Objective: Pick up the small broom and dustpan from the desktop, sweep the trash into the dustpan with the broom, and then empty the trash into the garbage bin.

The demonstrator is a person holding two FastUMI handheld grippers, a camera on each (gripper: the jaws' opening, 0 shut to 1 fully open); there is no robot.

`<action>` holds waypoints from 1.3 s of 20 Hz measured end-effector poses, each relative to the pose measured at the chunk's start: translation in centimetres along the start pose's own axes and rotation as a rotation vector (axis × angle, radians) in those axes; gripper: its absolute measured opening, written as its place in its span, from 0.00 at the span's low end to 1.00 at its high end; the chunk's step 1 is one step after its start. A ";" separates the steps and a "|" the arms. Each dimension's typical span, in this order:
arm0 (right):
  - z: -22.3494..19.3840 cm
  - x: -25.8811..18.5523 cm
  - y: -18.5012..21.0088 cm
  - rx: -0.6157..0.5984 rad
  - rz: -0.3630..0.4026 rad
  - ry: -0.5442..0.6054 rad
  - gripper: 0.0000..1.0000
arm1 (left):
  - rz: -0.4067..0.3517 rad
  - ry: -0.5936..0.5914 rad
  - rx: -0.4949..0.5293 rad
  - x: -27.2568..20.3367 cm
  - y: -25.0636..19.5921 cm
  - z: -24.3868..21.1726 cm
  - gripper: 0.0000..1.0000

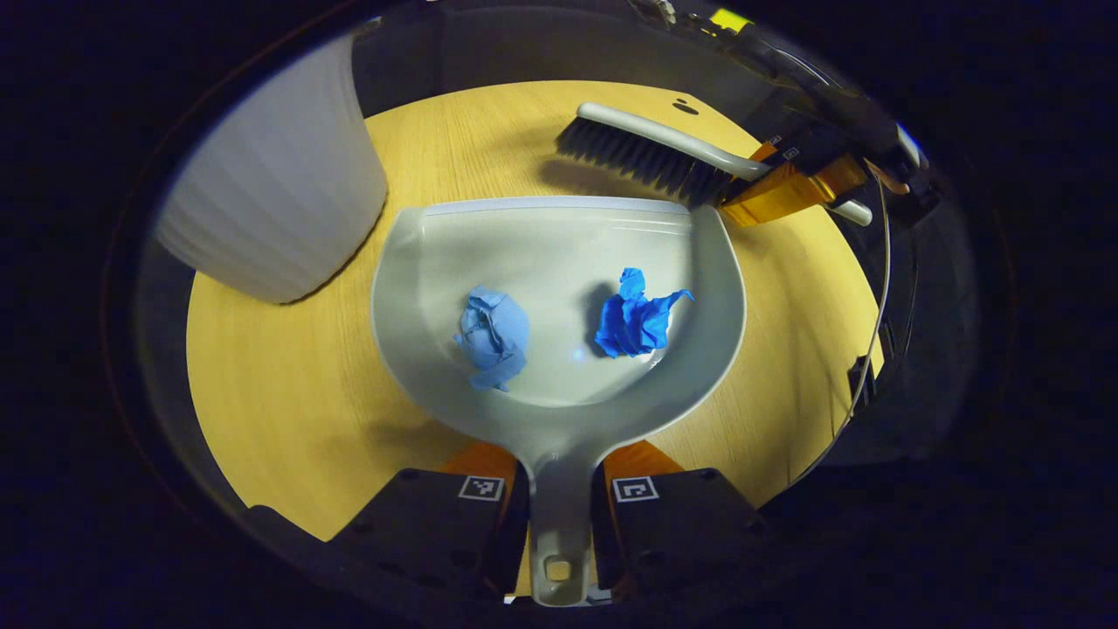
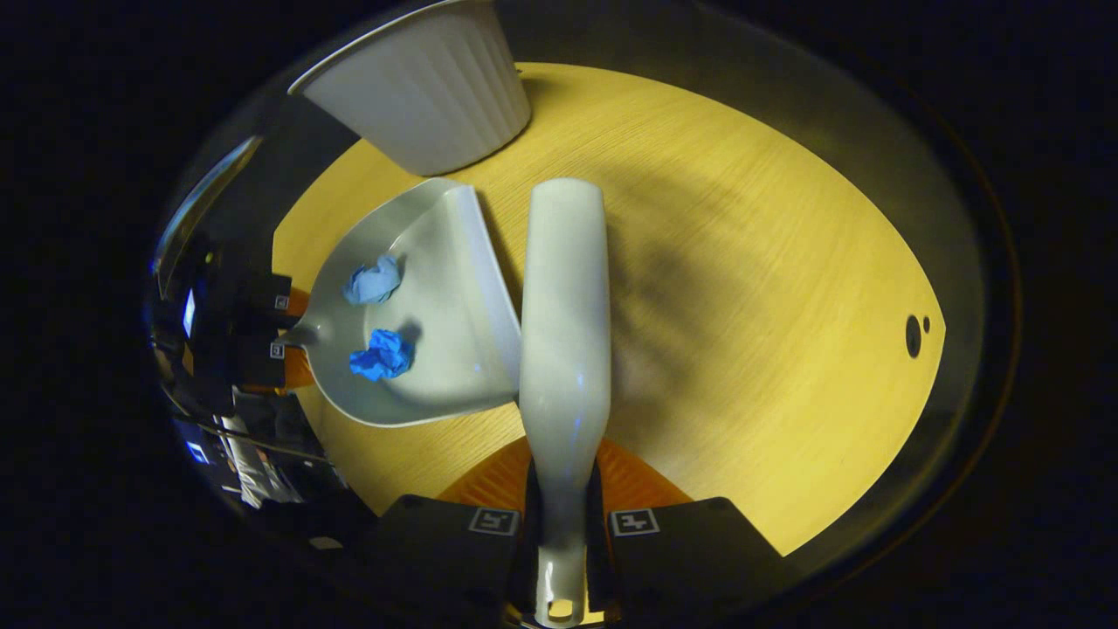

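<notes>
My left gripper is shut on the handle of the grey dustpan, which rests on the wooden desktop. Inside the pan lie a pale blue paper wad and a bright blue paper wad. My right gripper is shut on the handle of the small broom, seen from above beside the dustpan. In the left gripper view the broom has dark bristles just beyond the pan's lip, with the right gripper on its handle. Both wads show in the right gripper view too.
A white ribbed garbage bin stands on the desktop to the left of the dustpan, also seen at the top as the bin in the right gripper view. Two small dark holes mark the desktop's far right. The desktop ends in a curved edge.
</notes>
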State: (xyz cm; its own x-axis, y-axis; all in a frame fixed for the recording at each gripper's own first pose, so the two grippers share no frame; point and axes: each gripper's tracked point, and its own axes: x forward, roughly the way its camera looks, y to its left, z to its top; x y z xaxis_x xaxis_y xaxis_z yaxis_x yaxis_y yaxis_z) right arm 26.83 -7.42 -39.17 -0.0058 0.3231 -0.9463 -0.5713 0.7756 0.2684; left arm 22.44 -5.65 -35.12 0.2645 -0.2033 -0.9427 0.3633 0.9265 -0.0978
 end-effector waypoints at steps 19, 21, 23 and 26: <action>-5.5 4.4 -5.3 0.293 0.120 -0.140 0.23 | 0.388 -0.147 -0.058 -3.9 10.6 20.5 0.29; -5.6 4.8 -5.6 0.325 0.135 -0.150 0.23 | 0.446 -0.123 -0.033 -2.8 13.4 24.2 0.29; -5.7 4.8 -5.5 0.307 0.106 -0.161 0.24 | 0.466 -0.076 0.006 -1.1 14.5 26.2 0.29; -5.8 4.9 -5.1 0.326 0.120 -0.157 0.23 | 0.521 0.023 0.092 0.6 16.6 28.9 0.29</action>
State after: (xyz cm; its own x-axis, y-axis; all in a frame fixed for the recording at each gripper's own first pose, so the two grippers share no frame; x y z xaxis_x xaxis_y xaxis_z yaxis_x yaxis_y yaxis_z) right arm 24.94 -12.94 -46.25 0.0834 0.4815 -0.8725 -0.2826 0.8510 0.4426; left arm 54.43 0.43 -28.08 0.4118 0.2846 -0.8657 0.2663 0.8709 0.4130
